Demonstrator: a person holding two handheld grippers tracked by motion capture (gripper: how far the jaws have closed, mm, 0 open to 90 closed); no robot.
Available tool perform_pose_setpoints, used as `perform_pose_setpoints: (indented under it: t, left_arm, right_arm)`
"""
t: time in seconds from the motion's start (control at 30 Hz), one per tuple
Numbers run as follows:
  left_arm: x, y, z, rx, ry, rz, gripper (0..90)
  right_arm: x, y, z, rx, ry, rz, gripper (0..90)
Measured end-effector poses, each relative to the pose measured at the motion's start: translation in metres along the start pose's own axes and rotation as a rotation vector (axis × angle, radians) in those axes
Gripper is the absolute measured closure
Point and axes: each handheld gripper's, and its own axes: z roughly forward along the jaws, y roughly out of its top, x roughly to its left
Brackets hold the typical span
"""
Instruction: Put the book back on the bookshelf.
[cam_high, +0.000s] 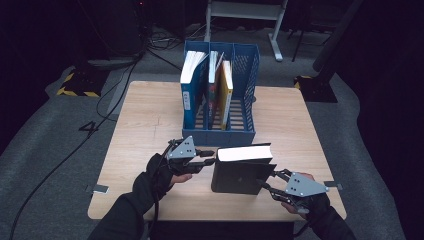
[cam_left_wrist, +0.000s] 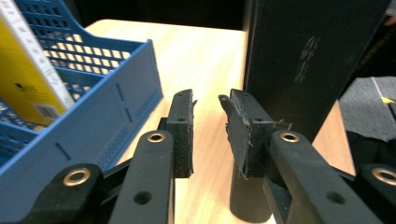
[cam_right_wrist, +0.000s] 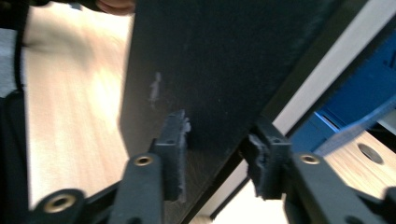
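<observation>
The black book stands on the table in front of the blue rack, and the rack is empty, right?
Not empty. The high view shows books standing in the blue rack. The black book does stand on the table in front of it.

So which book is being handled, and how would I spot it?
Start at the blue file rack at the far middle of the wooden table. Just in front of it stands a thick black book, between the two hand-held grippers. Unlike the blue and yellow books in the rack, it stands alone on the tabletop.
</observation>
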Motion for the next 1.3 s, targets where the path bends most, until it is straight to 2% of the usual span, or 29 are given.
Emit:
perform_pose_setpoints:
  t: [0.23,0.33,0.37,0.5,0.53,0.67,0.8,0.93,1.03,1.13,1.23,1.3]
  left_arm:
    - [-0.009,-0.001,0.001,-0.002,-0.045,0.004,71.8]
    - [-0.013,0.000,0.006,0.008,-0.083,0.013,72.9]
    - [-0.016,0.000,0.009,0.014,-0.090,0.027,72.5]
    - [-0.024,0.003,0.017,0.026,-0.134,0.061,71.6]
    - [-0.026,0.004,0.019,0.029,-0.141,0.063,71.5]
    - [-0.038,0.006,0.031,0.047,-0.162,0.104,71.3]
    - [-0.045,0.007,0.037,0.048,-0.175,0.102,69.7]
    - [-0.049,0.006,0.044,0.043,-0.192,0.086,68.5]
    - [-0.052,0.006,0.047,0.039,-0.187,0.096,67.9]
    - [-0.055,0.006,0.050,0.044,-0.185,0.103,65.8]
    - [-0.058,0.004,0.050,0.045,-0.164,0.110,66.3]
    - [-0.059,0.002,0.052,0.050,-0.153,0.101,67.1]
  right_arm:
    - [-0.004,-0.004,0.005,0.028,-0.041,0.024,48.4]
    - [-0.007,-0.006,0.006,0.037,-0.069,0.041,42.6]
    - [-0.009,-0.007,0.006,0.038,-0.077,0.051,41.5]
    - [-0.013,-0.010,0.010,0.060,-0.110,0.080,45.4]
    - [-0.014,-0.011,0.011,0.062,-0.103,0.091,46.2]
    - [-0.014,-0.009,0.015,0.074,-0.121,0.099,48.3]
    - [-0.013,-0.005,0.021,0.087,-0.136,0.102,51.8]
    - [-0.016,0.000,0.028,0.091,-0.129,0.120,53.9]
    - [-0.019,0.003,0.031,0.079,-0.119,0.132,55.6]
    - [-0.025,0.011,0.033,0.046,-0.109,0.148,56.2]
    - [-0.028,0.018,0.030,0.013,-0.075,0.164,57.2]
    - [-0.030,0.020,0.027,-0.008,-0.052,0.192,57.5]
